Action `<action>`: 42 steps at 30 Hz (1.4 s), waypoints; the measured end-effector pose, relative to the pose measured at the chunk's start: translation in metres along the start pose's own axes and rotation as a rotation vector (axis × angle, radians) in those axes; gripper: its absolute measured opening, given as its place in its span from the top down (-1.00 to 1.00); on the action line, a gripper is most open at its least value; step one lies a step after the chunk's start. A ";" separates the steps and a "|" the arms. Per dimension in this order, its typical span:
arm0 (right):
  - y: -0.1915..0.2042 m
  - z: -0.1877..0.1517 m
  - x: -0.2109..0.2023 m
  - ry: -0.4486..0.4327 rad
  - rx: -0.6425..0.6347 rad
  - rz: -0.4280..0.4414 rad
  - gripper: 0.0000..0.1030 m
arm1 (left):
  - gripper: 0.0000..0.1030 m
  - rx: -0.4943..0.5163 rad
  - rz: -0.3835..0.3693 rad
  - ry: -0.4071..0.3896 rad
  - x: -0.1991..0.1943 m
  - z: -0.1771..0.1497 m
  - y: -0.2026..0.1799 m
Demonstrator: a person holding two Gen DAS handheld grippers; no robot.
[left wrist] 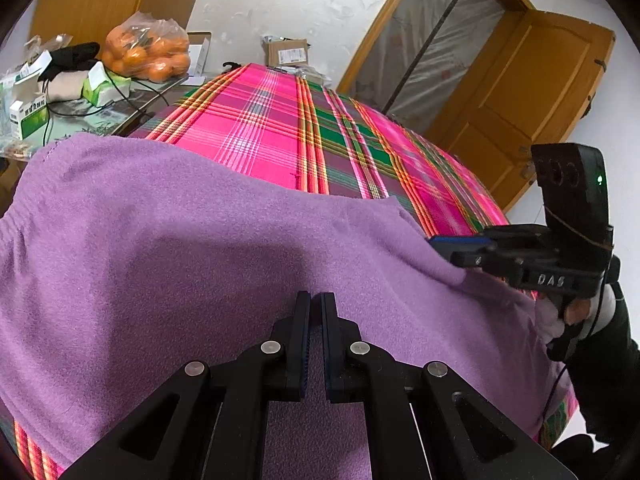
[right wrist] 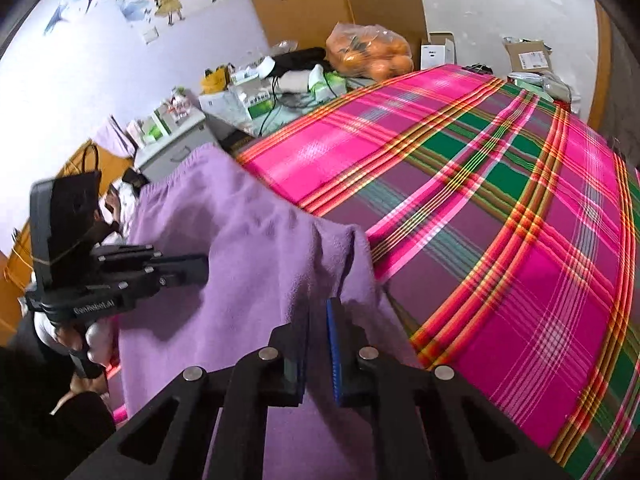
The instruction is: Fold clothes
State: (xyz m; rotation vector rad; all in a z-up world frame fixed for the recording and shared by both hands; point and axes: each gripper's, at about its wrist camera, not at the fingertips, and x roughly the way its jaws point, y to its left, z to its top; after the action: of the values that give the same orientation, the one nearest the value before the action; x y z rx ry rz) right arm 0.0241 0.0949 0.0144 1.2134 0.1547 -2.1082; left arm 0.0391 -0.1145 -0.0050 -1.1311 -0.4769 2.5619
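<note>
Nearest in the left wrist view, the left gripper (left wrist: 316, 304) has its black jaws drawn together on the soft purple fleece garment (left wrist: 168, 248), with only a thin sliver of cloth showing between the pads. In the right wrist view the right gripper (right wrist: 318, 312) sits at the garment's near edge with a raised fold of the purple cloth in the narrow gap between its blue-padded finger and its dark one; whether the pads press the cloth cannot be told. The garment lies spread over the near end of the pink, green and purple plaid cloth (left wrist: 280, 128) that covers the table, its gathered waistband (right wrist: 180, 178) at the table's left edge. A gloved hand (left wrist: 576, 312) grips the right gripper's handle at the right rim of the left view. Beyond the garment the plaid cloth runs bare to the far end. Off its far left corner lies a clutter of green-and-white cardboard boxes (left wrist: 28, 116), black cables and a clear plastic bag of oranges (left wrist: 148, 52). A brown cardboard parcel (left wrist: 288, 52) sits at the far end. Behind stand a white wall and an orange wooden door (left wrist: 532, 92).
</note>
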 end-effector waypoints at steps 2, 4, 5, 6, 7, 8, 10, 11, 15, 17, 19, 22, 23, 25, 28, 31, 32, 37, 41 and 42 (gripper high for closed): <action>0.001 -0.001 0.005 0.021 -0.011 -0.004 0.80 | 0.91 0.000 0.000 0.000 0.000 0.000 0.000; 0.000 -0.002 0.008 0.036 -0.007 -0.008 0.72 | 0.91 0.000 0.000 -0.001 0.000 0.000 0.000; 0.000 -0.001 0.009 0.038 -0.003 -0.006 0.65 | 0.91 0.000 0.000 -0.001 0.000 0.000 0.000; -0.001 -0.001 0.009 0.040 0.002 -0.003 0.63 | 0.91 0.000 0.000 -0.001 0.000 0.000 0.000; -0.002 0.001 0.010 0.043 0.006 0.002 0.62 | 0.91 -0.001 0.000 -0.001 0.000 0.000 0.000; -0.003 0.002 0.011 0.048 0.010 0.008 0.62 | 0.91 -0.001 -0.001 -0.001 0.000 0.000 0.001; -0.004 0.005 0.013 0.057 0.014 0.019 0.61 | 0.91 -0.001 -0.001 -0.001 0.001 0.001 0.001; -0.004 0.007 0.015 0.063 0.011 0.024 0.61 | 0.91 -0.001 -0.001 -0.001 0.001 0.001 0.001; -0.005 0.017 0.025 0.082 0.020 0.064 0.58 | 0.91 0.001 0.003 -0.003 0.001 0.000 -0.001; -0.005 0.020 0.028 0.084 0.021 0.076 0.61 | 0.91 0.001 0.003 -0.003 0.000 -0.001 -0.002; -0.003 0.021 0.029 0.086 0.007 0.072 0.85 | 0.91 0.001 0.003 -0.004 0.000 -0.001 -0.002; -0.005 0.024 0.028 0.078 0.021 0.084 0.88 | 0.91 0.001 0.003 -0.004 0.001 -0.001 -0.001; -0.010 0.026 0.025 0.060 0.039 0.077 0.88 | 0.91 0.001 0.002 -0.004 0.001 -0.001 -0.001; -0.023 0.030 0.015 0.015 0.085 0.059 0.88 | 0.91 -0.001 0.001 -0.003 0.001 -0.001 -0.001; -0.041 0.035 0.007 -0.017 0.135 0.041 0.89 | 0.91 -0.002 0.000 -0.001 0.000 -0.001 -0.001; -0.053 0.036 0.008 -0.009 0.179 0.002 0.98 | 0.90 -0.001 0.004 0.005 -0.001 0.000 -0.001; -0.058 0.034 0.007 -0.006 0.202 0.008 0.95 | 0.90 -0.006 0.006 0.012 -0.001 0.000 -0.001; -0.064 0.023 -0.006 -0.008 0.220 0.045 0.87 | 0.90 0.008 0.036 0.011 -0.007 0.005 -0.005; -0.058 0.001 -0.019 0.005 0.175 0.051 0.79 | 0.90 0.023 0.035 0.003 -0.009 0.007 -0.009; -0.056 -0.005 -0.023 0.006 0.166 0.050 0.79 | 0.90 0.025 0.034 0.004 -0.009 0.007 -0.009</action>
State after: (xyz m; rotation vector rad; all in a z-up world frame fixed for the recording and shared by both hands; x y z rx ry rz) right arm 0.0004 0.1512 0.0170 1.3061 -0.0485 -2.1076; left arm 0.0412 -0.1110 0.0090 -1.1449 -0.4277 2.5867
